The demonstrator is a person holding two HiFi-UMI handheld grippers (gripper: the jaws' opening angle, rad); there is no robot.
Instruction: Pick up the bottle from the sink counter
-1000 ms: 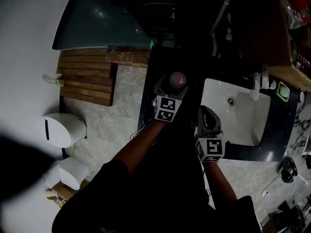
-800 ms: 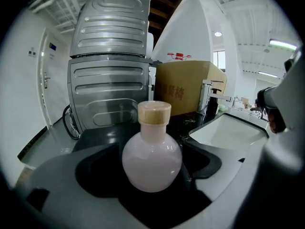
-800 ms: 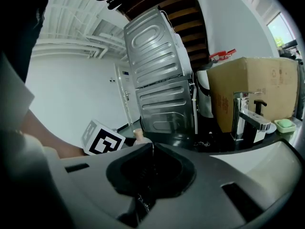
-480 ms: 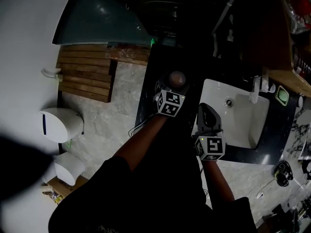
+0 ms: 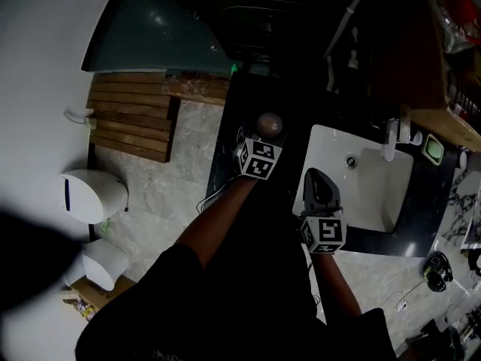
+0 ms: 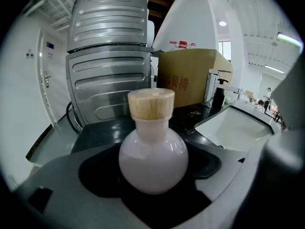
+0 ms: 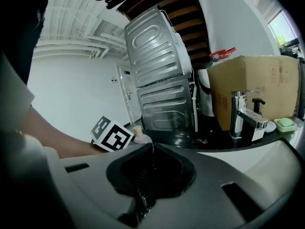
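We hold our left gripper [image 5: 253, 143] with jaws spread wide either side of the bottle [image 6: 152, 156], which stands unlifted on the tabletop [image 6: 95, 133] at its twelve o'clock. Clamping and lifting remain. Our right gripper's [image 5: 316, 180] jaws are together, empty.

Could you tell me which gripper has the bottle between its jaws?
The left gripper: the pink corked bottle stands between its open jaws, while the right gripper is shut and empty.
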